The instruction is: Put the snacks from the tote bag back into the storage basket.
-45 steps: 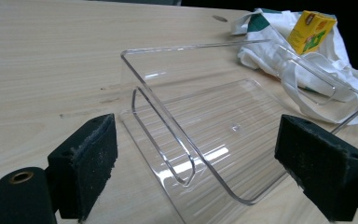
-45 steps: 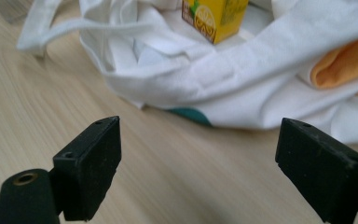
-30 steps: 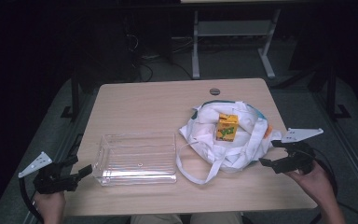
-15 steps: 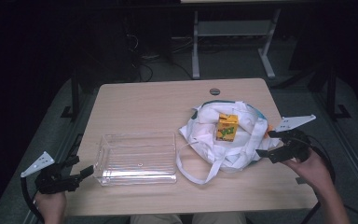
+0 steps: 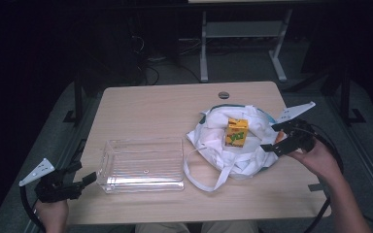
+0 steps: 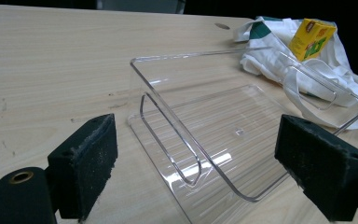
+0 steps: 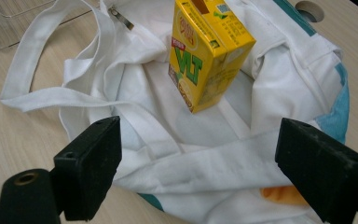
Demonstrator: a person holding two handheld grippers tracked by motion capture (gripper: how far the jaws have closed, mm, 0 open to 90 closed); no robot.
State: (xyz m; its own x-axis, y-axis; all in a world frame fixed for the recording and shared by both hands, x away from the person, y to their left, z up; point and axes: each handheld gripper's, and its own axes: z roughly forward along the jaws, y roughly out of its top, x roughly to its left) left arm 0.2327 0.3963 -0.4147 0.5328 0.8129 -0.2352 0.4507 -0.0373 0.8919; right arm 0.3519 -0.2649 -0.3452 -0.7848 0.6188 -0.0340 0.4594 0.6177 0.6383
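While both grippers hold their fingers wide apart and empty, the right gripper (image 5: 279, 138) faces a carton (image 7: 205, 56) on the bag (image 7: 168, 154); the left gripper (image 5: 80, 179) faces a clear tray (image 6: 223, 130) on the desk (image 5: 165, 107).

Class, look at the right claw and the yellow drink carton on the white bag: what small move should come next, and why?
Probably ease the right claw forward to straddle the yellow carton. Its jaws stand wide open, short of the carton, which sits free on the white bag, while the clear tray waits nearby.
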